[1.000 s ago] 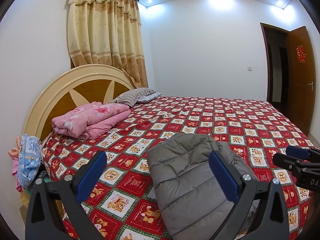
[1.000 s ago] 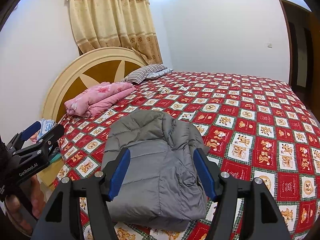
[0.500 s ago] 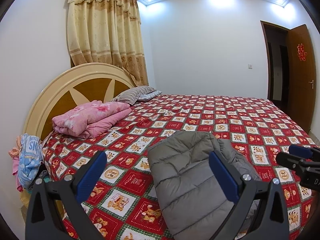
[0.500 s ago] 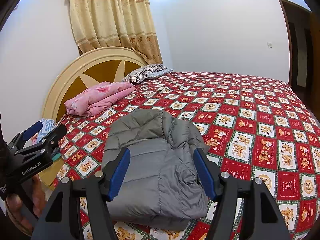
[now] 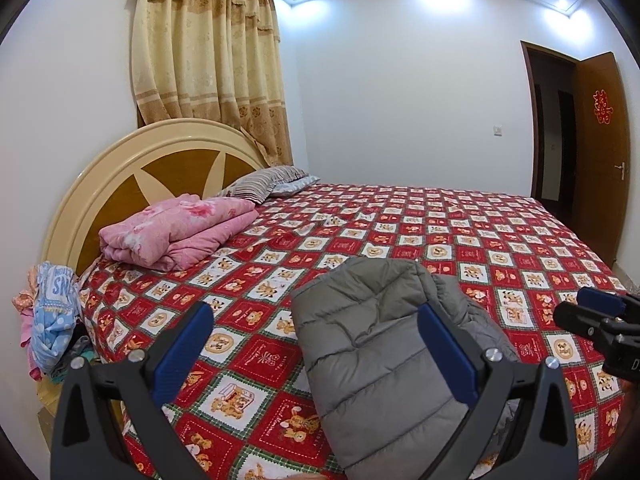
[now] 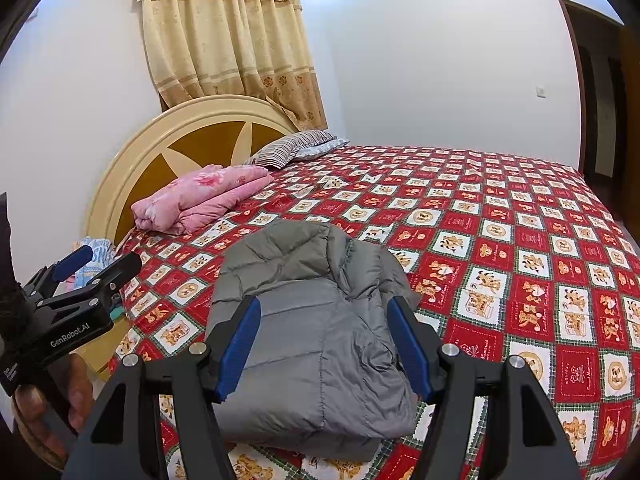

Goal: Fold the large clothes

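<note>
A grey puffer jacket [image 5: 372, 344] lies folded into a compact rectangle on the near edge of the bed; it also shows in the right wrist view [image 6: 304, 320]. My left gripper [image 5: 316, 344] is open and empty, held above and in front of the jacket's left part. My right gripper [image 6: 324, 340] is open and empty, held above the jacket's near side. Neither touches the jacket. The right gripper shows at the right edge of the left wrist view [image 5: 596, 316]; the left gripper shows at the left of the right wrist view [image 6: 80, 280].
The bed has a red patterned bedspread [image 5: 460, 232]. A folded pink quilt [image 5: 180, 228] and striped pillows [image 5: 268, 184] lie by the round headboard [image 5: 120, 172]. Clothes [image 5: 52, 320] hang at the bed's left corner. A brown door [image 5: 600, 152] stands open at the right.
Both grippers stay open and nearly still. The left wrist view has tilted slightly downward. The jacket has not moved.
</note>
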Motion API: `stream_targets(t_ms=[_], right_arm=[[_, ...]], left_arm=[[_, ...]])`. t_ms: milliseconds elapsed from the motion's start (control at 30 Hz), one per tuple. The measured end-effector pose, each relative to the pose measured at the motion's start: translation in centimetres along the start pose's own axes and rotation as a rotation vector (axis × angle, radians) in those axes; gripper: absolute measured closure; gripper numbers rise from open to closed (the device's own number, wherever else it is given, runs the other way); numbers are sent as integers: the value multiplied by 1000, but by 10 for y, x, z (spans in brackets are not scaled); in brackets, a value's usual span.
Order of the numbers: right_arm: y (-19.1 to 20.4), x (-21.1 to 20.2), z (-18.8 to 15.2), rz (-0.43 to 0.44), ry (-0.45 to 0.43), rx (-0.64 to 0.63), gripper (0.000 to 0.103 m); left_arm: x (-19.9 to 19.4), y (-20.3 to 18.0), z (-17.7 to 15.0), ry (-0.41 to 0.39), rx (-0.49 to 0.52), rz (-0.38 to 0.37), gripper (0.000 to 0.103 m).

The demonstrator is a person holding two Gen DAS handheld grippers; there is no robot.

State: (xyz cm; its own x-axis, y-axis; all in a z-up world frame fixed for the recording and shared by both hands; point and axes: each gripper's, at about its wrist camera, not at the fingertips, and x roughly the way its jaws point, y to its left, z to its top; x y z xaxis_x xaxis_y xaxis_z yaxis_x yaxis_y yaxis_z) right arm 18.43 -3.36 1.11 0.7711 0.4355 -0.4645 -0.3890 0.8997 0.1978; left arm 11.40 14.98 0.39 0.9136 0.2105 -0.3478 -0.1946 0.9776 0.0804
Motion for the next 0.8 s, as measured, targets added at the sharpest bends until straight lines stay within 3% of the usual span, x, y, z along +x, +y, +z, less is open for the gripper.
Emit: stream_targets(t_ms=[800], right_arm=[[2,-3,-4,6,1,-10,37]], left_arm=[[3,-1,-2,15,-1,-6,0]])
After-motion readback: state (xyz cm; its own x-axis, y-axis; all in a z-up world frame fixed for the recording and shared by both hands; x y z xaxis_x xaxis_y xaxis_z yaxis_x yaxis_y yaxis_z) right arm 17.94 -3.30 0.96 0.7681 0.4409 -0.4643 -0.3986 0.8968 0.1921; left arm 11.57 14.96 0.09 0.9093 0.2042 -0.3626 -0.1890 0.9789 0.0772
